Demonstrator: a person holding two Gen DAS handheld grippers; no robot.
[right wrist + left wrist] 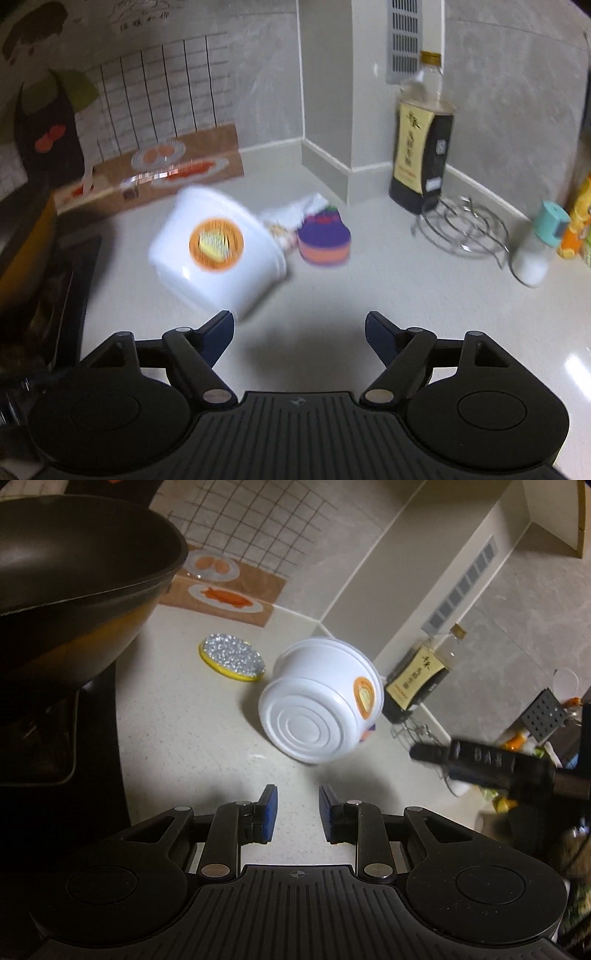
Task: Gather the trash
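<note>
white tub point(218, 251) motion-blurred; crumpled wrapper point(291, 218) partly hidden behind it.

A home kitchen: a pale speckled stone tabletop point(369, 288) runs into a corner of grey marbled wall tiles point(509, 122), with a large black wok point(74, 554) at its edge. A tall glass bottle of dark sauce with a gold cap point(421, 147), a round wire steaming rack point(465, 229), a white shaker with a teal lid point(539, 247) and a glittery silver scouring pad with a yellow rim point(232, 656) stand around, and a cooking-themed wall sticker point(147, 122) shows plated food
</note>
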